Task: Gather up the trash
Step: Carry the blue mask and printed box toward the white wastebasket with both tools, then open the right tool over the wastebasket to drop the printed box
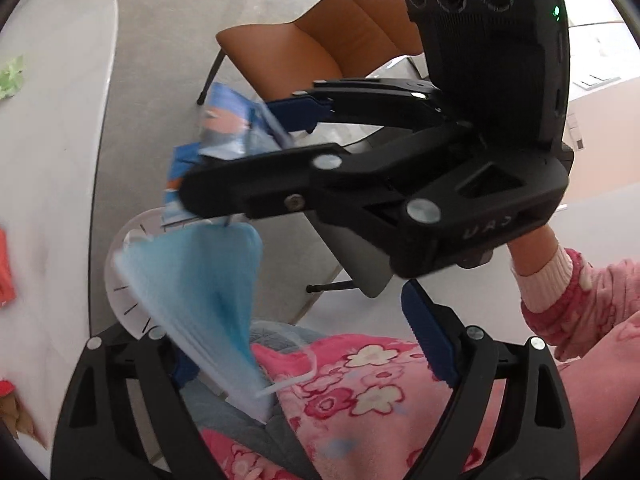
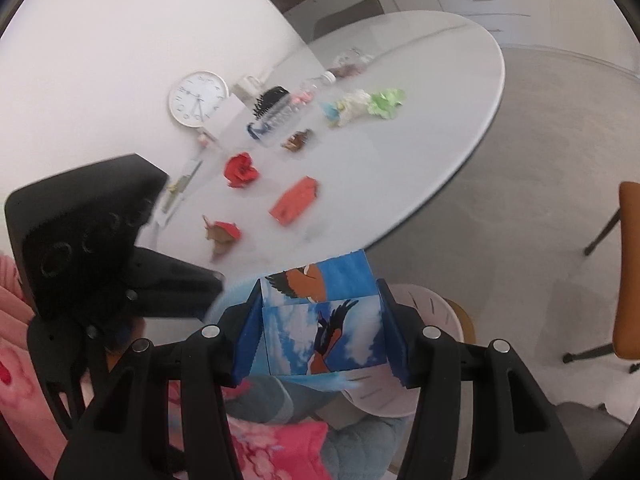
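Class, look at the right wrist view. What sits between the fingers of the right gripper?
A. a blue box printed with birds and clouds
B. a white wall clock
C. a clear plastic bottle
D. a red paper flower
A: the right gripper is clamped on the blue bird-printed box, its blue pads pressed against both side walls.

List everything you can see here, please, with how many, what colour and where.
Table: one, white, ahead.
Wall clock: one, white, table's back.
Hairbrush: one, black, beside clock.
Bottle: one, clear, lying mid-table.
Crumpled paper: two, red and green, on table.
Packet: one, orange-red, table's near side.
Box: one, blue bird print, in right tool.
Face mask: one, light blue, by left tool.
Chair: one, brown, on floor.
Sleeve: one, pink floral, behind right tool.
Left tool: one, black, open.
Right tool: one, black, shut on box.
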Tool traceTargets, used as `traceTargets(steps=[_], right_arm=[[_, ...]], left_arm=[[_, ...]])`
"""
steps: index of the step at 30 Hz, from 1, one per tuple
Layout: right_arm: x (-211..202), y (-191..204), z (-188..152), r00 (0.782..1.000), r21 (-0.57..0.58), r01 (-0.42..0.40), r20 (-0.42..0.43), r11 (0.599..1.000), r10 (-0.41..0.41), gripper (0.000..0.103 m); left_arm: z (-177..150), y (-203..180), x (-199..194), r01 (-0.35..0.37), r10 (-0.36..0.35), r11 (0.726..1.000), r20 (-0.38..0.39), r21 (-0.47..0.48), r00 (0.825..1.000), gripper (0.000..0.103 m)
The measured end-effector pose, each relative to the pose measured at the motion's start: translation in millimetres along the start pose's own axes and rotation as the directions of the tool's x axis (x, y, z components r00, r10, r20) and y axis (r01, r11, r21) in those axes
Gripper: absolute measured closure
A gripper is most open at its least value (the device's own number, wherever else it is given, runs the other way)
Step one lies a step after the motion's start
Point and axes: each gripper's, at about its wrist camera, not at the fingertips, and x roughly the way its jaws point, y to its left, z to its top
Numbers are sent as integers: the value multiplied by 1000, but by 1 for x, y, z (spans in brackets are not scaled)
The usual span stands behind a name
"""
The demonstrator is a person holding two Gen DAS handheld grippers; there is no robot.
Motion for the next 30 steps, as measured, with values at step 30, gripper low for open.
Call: traceTargets(steps=[30], right_arm=[[22,2,12,991,-149,-5,-136,989,-16,49]], left_arm=[[-10,1,-31,-52,51,997,14,49,999,14]])
